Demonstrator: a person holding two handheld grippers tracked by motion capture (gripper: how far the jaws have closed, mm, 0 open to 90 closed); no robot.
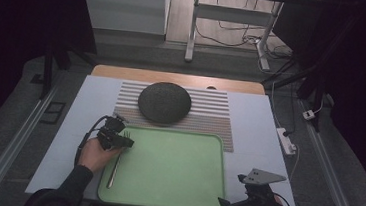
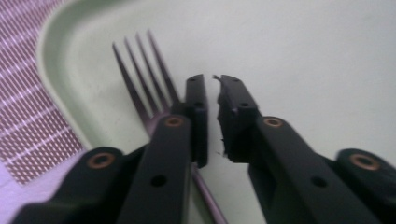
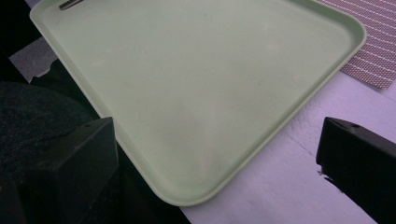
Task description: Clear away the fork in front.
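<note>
1. High view: a green tray (image 1: 175,172) lay on the near half of the table (image 1: 254,124), with a striped mat (image 1: 210,116) behind it and a dark round plate (image 1: 164,102) resting on that mat toward the far edge. A fork (image 1: 117,162) lay flat inside the tray along its left rim, tines pointing to the tray's far left corner. The left hand-held gripper (image 1: 122,141) hung just over the tines, which reads as a fork set down in the tray and let go. The right hand-held gripper (image 1: 227,205) sat off the tray's near right corner, close to the table's near edge, probably parked out of the way while the left one worked.

2. Left gripper view: the left hand-held gripper (image 2: 212,116) had its jaws a narrow gap apart, with bare tray (image 2: 299,51) floor showing between them. The fork (image 2: 147,79) lay to the left of that gap, its neck passing under the left jaw rather than between the pads, so nothing was clamped. The slight opening suits a release. The mat (image 2: 28,116) showed beyond the tray's rim.

3. Right gripper view: the right hand-held gripper (image 3: 215,154) held its jaws wide apart and empty, pointing across the tray (image 3: 196,93) corner. The fork's handle end (image 3: 70,4) showed at the top edge, well apart from it. A strip of mat (image 3: 373,51) lay past the tray's far rim.
</note>
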